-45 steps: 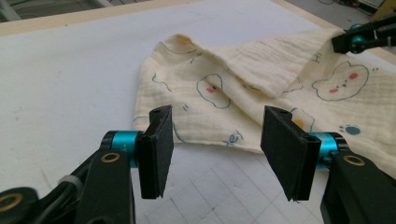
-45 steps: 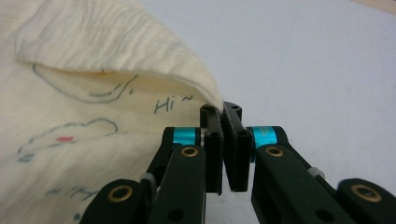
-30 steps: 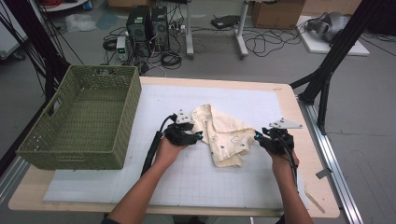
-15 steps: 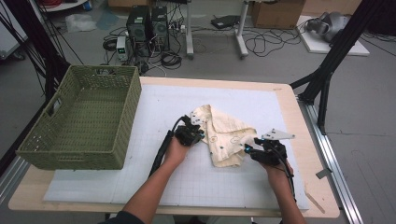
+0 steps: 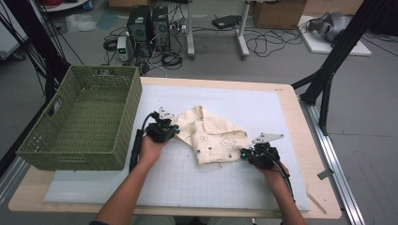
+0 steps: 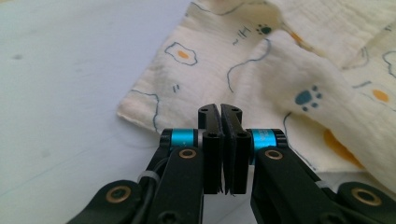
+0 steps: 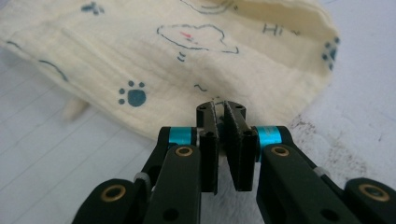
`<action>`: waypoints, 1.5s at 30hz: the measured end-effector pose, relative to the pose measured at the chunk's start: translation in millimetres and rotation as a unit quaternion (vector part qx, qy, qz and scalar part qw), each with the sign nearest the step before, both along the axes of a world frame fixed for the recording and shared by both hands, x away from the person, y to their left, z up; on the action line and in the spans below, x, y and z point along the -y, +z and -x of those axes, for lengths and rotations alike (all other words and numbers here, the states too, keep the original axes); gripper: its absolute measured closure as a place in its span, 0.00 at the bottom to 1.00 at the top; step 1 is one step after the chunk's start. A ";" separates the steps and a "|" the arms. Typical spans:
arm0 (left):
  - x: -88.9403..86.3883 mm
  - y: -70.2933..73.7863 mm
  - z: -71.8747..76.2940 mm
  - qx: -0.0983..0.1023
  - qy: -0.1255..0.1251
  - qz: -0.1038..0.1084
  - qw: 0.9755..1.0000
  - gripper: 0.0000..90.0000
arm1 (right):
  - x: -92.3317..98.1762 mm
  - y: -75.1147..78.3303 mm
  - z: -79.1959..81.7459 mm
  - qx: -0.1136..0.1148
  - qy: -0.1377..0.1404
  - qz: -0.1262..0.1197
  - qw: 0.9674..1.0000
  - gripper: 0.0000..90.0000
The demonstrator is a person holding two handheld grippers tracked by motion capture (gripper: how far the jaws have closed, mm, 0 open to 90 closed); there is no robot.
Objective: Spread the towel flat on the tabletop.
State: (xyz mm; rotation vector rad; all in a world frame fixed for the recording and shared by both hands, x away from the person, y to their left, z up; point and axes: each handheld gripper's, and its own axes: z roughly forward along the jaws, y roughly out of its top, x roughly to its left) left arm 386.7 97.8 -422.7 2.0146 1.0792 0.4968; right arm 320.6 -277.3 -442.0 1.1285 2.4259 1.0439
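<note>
Two bare arms reach up from the bottom edge. The left hand holds the left gripper, its jaws pressed flat together. The right hand holds the right gripper, jaws nearly together, touching at the tips.

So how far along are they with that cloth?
Early on. The patterned cloth lies crumpled on the white mat, partly folded over. Both tongs, left and right, are shut at its edges; whether they pinch fabric is unclear. The green basket holds nothing.
</note>
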 end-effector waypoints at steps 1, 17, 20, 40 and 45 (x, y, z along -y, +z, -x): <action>-4.4 0.7 -0.5 0.002 0.005 0.000 1.000 0.97 | 0.3 0.6 1.6 -0.003 0.006 0.001 1.000 0.94; -7.1 -2.9 -3.2 0.021 0.016 0.005 1.000 0.95 | 12.9 10.8 35.9 0.008 0.015 0.048 0.999 0.90; -5.6 -2.4 -1.7 0.030 0.010 0.029 0.999 0.82 | 8.2 18.7 32.2 0.038 0.024 0.023 0.999 0.75; -14.9 3.3 25.2 0.068 -0.002 0.113 0.991 0.48 | -60.0 14.5 -39.8 0.099 0.048 0.037 0.993 0.36; -21.2 -3.2 31.6 0.066 0.003 0.118 0.991 0.48 | -74.8 3.8 -53.5 0.084 0.048 0.047 0.994 0.39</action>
